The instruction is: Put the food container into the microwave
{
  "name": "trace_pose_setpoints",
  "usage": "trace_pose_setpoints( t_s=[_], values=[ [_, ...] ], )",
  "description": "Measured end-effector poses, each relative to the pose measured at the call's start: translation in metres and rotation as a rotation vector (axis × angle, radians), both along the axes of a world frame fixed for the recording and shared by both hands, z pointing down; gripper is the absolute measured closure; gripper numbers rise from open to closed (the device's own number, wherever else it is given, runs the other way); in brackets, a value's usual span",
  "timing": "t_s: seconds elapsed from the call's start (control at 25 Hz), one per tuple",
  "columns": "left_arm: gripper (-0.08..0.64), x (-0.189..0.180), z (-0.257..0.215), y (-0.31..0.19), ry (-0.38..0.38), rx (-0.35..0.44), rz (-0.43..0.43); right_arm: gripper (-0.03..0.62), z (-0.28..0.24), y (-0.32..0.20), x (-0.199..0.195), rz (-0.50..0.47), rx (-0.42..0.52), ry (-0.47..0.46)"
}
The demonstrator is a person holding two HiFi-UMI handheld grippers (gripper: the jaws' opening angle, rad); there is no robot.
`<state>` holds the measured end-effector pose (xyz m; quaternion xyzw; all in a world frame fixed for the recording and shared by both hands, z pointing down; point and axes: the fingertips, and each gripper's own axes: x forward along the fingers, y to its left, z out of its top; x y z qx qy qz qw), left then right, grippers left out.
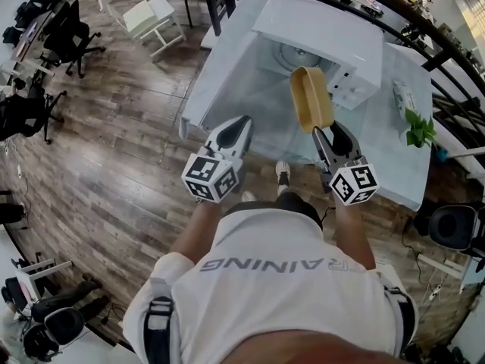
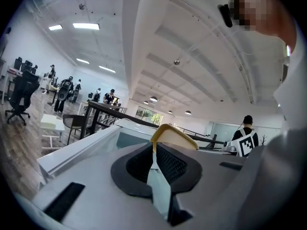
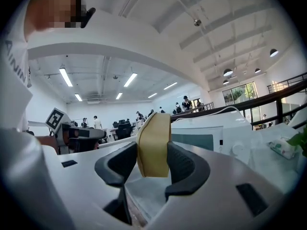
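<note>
Right gripper [image 1: 330, 133]: clenched on the near end of the yellow food container [image 1: 310, 95]. The right gripper view shows both pads pressed on the container's [image 3: 153, 145] sides. It is held on edge, long axis toward 12 o'clock, off the table [image 1: 386, 150]. Judgement: the end grip keeps most of its length ahead of the jaws, so it can go in first.

Microwave [image 1: 326, 29]: door [image 1: 216, 74] swung wide toward 9 o'clock, cavity exposed at about 11 o'clock of the container. The container's far end is just in front of the opening, not yet inside.

Left gripper [image 1: 241, 124]: at 9 o'clock of the right one, jaws drawn together on nothing, touching nothing. Its own view shows the container [image 2: 172, 135] beyond the pads. Judgement: parked beside the open door, free to shut it afterwards.

Potted plant [image 1: 418, 130]: at 3 o'clock on the table, well apart.
</note>
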<state>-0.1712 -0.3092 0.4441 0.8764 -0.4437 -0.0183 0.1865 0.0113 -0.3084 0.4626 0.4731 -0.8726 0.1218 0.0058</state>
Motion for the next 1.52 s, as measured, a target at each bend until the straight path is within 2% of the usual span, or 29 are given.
trace_pose_setpoints(
  t_s=[0.2,0.36,0.44,0.52,0.72,0.8,1.04,1.52],
  values=[
    [0.511,0.006,-0.004,-0.024,-0.010,0.002,-0.021,0.379,0.032,-0.029,0.000,-0.023,-0.076,-0.044],
    [0.511,0.013,-0.004,-0.035,-0.030,-0.008,-0.019,0.380,0.058,-0.050,0.000,-0.008,-0.109,-0.007],
    [0.510,0.018,0.000,-0.039,-0.033,-0.018,-0.018,0.380,0.071,-0.062,0.001,-0.003,-0.130,-0.025],
    [0.511,0.021,0.005,-0.043,-0.034,-0.033,-0.016,0.379,0.083,-0.075,0.001,0.010,-0.167,-0.071],
    [0.510,0.023,0.015,-0.046,-0.050,-0.068,0.000,0.379,0.109,-0.103,0.000,0.081,-0.292,-0.283],
    [0.511,0.027,0.017,-0.050,-0.052,-0.072,0.002,0.379,0.117,-0.116,0.006,0.108,-0.312,-0.325],
    [0.510,0.030,0.023,-0.057,-0.050,-0.087,0.003,0.379,0.126,-0.155,0.015,0.189,-0.299,-0.380],
    [0.511,0.032,0.024,-0.070,-0.037,-0.080,-0.017,0.380,0.137,-0.224,0.012,0.263,-0.247,-0.393]
  ],
)
